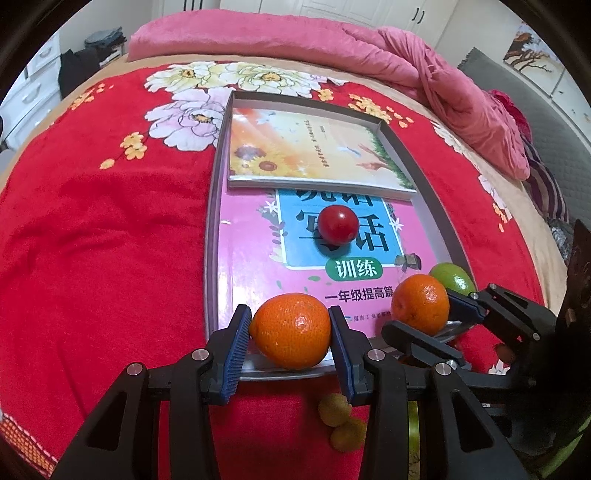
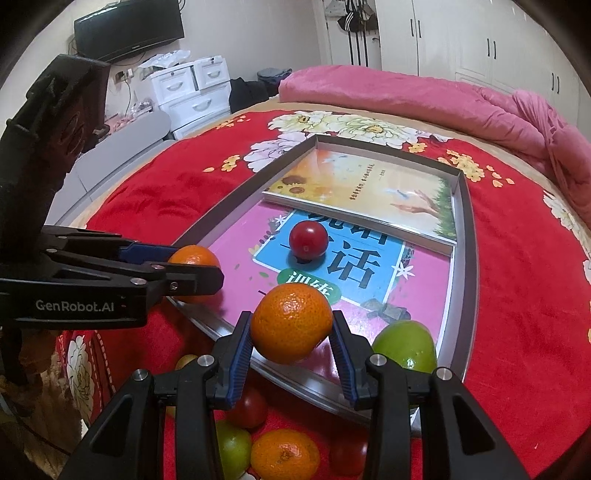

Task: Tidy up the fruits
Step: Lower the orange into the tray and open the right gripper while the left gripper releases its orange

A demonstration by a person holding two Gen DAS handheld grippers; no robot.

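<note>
My work surface: a bed (image 1: 92, 258) under a red floral blanket (image 2: 517, 295). Directly on it lie a shallow tray (image 2: 463, 295), a rumpled pink quilt (image 1: 406, 62) at the far edge, and loose fruit (image 2: 284, 454) beside the tray's near rim.

Two oranges, one (image 1: 291, 330) near the tray's (image 1: 212, 206) front edge and one (image 2: 291, 321) near its front right corner, are lifted. A red tomato (image 1: 338, 224) rests mid-tray, and a green fruit (image 2: 406, 347) lies in the front right corner.

bed (image 2: 517, 295), white wardrobes (image 2: 480, 40), wall tv (image 2: 129, 29)
</note>
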